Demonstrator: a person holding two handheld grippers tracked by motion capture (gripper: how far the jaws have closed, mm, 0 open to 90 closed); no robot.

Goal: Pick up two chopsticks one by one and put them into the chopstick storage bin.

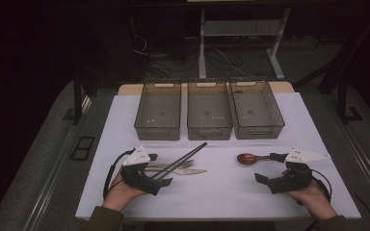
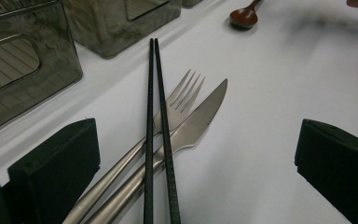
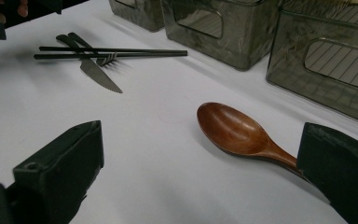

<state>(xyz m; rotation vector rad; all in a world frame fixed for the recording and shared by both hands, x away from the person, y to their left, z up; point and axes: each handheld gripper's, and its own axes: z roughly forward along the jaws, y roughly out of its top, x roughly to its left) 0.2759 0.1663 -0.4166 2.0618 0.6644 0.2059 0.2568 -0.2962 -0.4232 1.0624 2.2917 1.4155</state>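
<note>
From the high view, a person's two hands rest at the near edge of a white table (image 1: 221,192), the left gripper (image 1: 159,169) spread wide around the handle ends of a pair of black chopsticks (image 1: 183,159), a fork (image 1: 180,164) and a knife (image 1: 192,171). The right gripper (image 1: 269,167) gapes just as wide beside a wooden spoon (image 1: 248,158), gripping nothing. Three smoky plastic bins (image 1: 209,113) stand in a row across the far side.

In the left gripper view, the chopsticks (image 2: 156,130) lie across the fork (image 2: 177,105) and knife (image 2: 198,121), running between the released jaws, which touch none of them.

In the right gripper view, the spoon (image 3: 235,128) lies bowl up on the table, its handle passing just beside the right-hand jaw; contact cannot be told. The chopsticks (image 3: 112,52) lie well apart, beyond.
</note>
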